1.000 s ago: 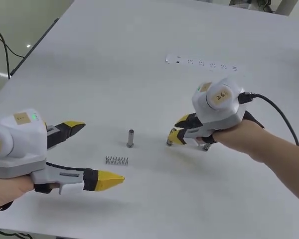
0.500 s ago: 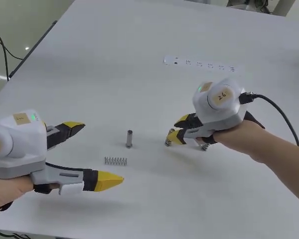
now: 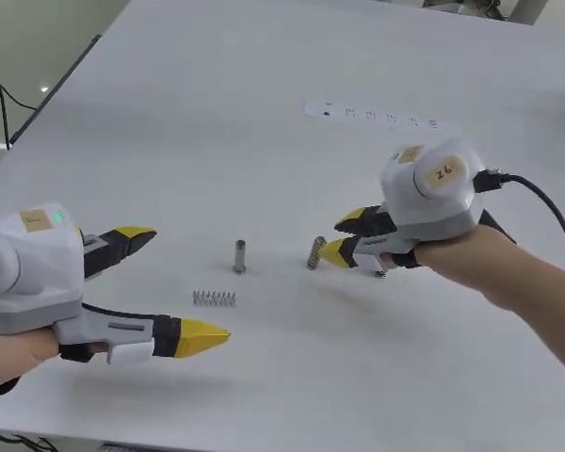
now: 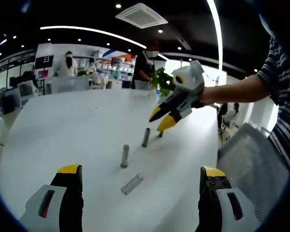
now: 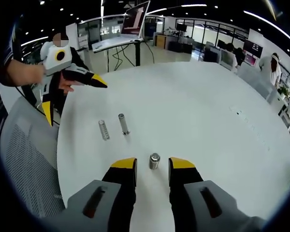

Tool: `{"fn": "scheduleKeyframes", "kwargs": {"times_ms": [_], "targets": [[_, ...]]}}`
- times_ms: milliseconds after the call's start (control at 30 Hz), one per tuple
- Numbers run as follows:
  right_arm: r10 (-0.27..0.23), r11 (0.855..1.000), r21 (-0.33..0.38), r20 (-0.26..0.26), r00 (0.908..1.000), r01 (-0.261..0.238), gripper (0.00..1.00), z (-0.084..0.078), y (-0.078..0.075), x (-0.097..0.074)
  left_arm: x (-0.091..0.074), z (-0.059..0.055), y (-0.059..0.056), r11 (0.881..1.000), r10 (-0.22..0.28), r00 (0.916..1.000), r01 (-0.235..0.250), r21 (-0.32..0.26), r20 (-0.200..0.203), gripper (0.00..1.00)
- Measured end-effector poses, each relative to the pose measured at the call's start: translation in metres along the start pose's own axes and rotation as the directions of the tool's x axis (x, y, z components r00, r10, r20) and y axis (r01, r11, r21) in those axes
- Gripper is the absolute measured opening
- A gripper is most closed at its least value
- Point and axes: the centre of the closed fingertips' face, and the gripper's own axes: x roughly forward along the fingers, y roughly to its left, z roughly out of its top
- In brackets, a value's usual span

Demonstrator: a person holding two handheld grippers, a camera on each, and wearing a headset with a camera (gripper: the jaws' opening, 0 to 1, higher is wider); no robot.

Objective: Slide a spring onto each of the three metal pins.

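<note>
Bench state: white table (image 3: 264,94), three pins out. The left gripper (image 3: 171,282) hangs low at the near edge, jaws spread wide, nothing between them. The right gripper (image 3: 332,240) sits further across, jaws parted a little. In the right gripper view a short sprung pin (image 3: 315,252) stands between the yellow tips with a gap on either side, so it is not clamped. Coils show on that pin, so I take it as done.

The bare pin (image 3: 239,256) stands upright mid-table, near the sprung pin and to its left. The loose spring (image 3: 214,298) lies flat on the table near the bare pin's foot, on the person's side, apart from it. A third pin (image 3: 380,273) peeps out under the right gripper's body; too hidden to say whether it carries a spring.

Judgement: the step in hand is the loose spring onto the bare pin. The left gripper is the nearer one and is open. To do it well:
- come down across the spring's side
- close lightly near one end so the coils aren't crushed and the bore stays free
- tip the spring upright
- line its open end over the pin top and lower straight

The bare pin looks free-standing and may topple at a sideways nudge; the right gripper could steady its base
</note>
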Motion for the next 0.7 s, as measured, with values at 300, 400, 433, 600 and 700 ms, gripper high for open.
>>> {"fn": "scheduleKeyframes", "kwargs": {"times_ms": [300, 400, 433, 600, 700], "targets": [[-0.012, 0.999, 0.037, 0.055, 0.9984, 0.010, 0.23, 0.001, 0.003, -0.017, 0.003, 0.001, -0.001, 1.000, -0.002, 1.0000, 0.002, -0.007, 0.008, 0.98], [-0.012, 0.999, 0.041, 0.060, 0.9981, 0.010, 0.24, 0.001, 0.006, -0.019, 0.003, 0.001, -0.003, 1.000, -0.004, 1.0000, 0.004, -0.009, 0.006, 0.98], [-0.013, 0.999, 0.042, 0.062, 0.9980, 0.010, 0.24, 0.000, 0.005, -0.018, 0.003, 0.001, -0.003, 1.000, -0.006, 1.0000, 0.006, -0.009, 0.006, 0.98], [-0.015, 0.998, 0.066, 0.068, 0.9976, 0.011, 0.23, -0.004, 0.010, -0.020, 0.003, 0.000, -0.002, 1.000, -0.003, 1.0000, 0.003, -0.012, 0.005, 0.98], [-0.005, 0.998, 0.059, 0.063, 0.9980, 0.001, 0.23, -0.007, 0.016, -0.020, 0.003, -0.002, -0.003, 1.000, -0.004, 1.0000, 0.004, -0.017, 0.006, 0.98]]}}
